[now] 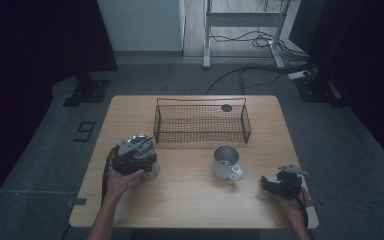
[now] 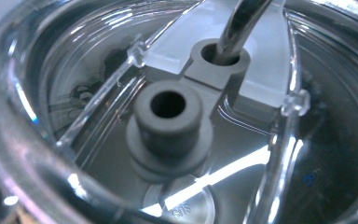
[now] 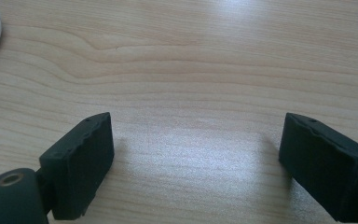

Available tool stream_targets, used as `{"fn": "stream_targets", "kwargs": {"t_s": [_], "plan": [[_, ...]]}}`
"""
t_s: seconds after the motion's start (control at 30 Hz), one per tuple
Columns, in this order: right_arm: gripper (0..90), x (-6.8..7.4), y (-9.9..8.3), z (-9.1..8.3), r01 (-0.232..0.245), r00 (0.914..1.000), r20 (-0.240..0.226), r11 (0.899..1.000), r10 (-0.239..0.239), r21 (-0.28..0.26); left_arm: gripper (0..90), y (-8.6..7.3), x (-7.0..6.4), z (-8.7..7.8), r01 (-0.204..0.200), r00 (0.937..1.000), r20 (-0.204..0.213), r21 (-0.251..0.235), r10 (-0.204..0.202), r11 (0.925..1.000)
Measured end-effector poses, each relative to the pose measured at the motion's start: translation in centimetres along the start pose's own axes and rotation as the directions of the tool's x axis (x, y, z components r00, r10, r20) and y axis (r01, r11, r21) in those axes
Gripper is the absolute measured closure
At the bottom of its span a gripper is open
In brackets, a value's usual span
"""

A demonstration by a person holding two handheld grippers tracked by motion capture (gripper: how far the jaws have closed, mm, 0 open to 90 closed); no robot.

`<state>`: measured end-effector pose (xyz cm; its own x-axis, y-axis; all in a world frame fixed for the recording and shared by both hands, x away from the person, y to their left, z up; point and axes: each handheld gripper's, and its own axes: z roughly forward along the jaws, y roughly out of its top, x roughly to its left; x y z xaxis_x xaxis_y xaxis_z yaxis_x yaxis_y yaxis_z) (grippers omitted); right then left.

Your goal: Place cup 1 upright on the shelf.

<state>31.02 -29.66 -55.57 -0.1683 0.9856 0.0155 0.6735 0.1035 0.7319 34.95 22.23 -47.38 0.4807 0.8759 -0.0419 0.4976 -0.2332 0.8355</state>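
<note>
The left tool (image 1: 139,146) is resting on a clear jug (image 2: 168,121), its spread unclear; the right tool (image 3: 196,158) is lying wide open on the worktop (image 3: 214,70), beside a mug (image 1: 226,161) and wire basket (image 1: 202,122).

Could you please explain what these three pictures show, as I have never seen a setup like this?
A person sits at a wooden table holding a hand-operated two-jaw gripper in each hand. The high view looks down from above. The other two come from cameras riding on the grippers. On the table stand a wire basket at the back and a metal mug in the middle. The left gripper is at a clear glass vessel; its camera looks closely into that vessel, so I cannot tell whether its jaws grip it. The right gripper rests low over bare wood, jaws wide apart, holding nothing.
</note>
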Motion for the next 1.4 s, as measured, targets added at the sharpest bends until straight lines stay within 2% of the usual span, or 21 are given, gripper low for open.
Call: {"fn": "stream_targets", "kwargs": {"t_s": [0.17, 0.37, 0.53, 0.87, 1.0, 1.1, 1.4], "plan": [[10.0, 0.0, 0.0, 0.0, 0.001, 1.0000, -0.001, 1.000, -0.001, 0.000, 3.5, 0.1, 0.3, 0.1, 0.037, 0.9993, -0.005, -0.009, -0.037, 0.9993], [10.0, 0.0, 0.0, 0.0, 0.000, 1.0000, 0.000, 1.000, 0.000, 0.000, 3.8, 0.2, 0.1, 0.0, 0.028, 0.9995, -0.016, -0.004, -0.029, 0.9996], [10.0, 0.0, 0.0, 0.0, -0.003, 1.0000, 0.004, 1.000, 0.003, 0.000, 3.8, 0.6, 0.1, -0.2, 0.059, 0.9978, -0.028, -0.020, -0.059, 0.9981], [10.1, 0.0, 0.1, 0.1, -0.007, 1.0000, 0.006, 1.000, 0.007, 0.000, 3.9, 1.7, -0.1, -1.5, 0.054, 0.9974, -0.045, -0.052, -0.056, 0.9972], [10.3, 0.0, 0.0, 0.1, -0.008, 1.0000, 0.006, 1.000, 0.008, -0.002, 3.9, 2.0, -0.2, -1.7, 0.040, 0.9977, -0.053, -0.056, -0.043, 0.9977], [10.3, 0.0, 0.0, 0.1, -0.008, 0.9999, 0.006, 1.000, 0.008, -0.002, 3.9, 2.2, -0.2, -1.7, 0.046, 0.9973, -0.055, -0.061, -0.050, 0.9971], [10.9, 0.0, 0.0, 0.0, -0.011, 0.9999, 0.007, 1.000, 0.011, -0.005, 3.9, 3.5, -1.0, -1.4, 0.054, 0.9965, -0.062, -0.021, -0.055, 0.9983]]}}
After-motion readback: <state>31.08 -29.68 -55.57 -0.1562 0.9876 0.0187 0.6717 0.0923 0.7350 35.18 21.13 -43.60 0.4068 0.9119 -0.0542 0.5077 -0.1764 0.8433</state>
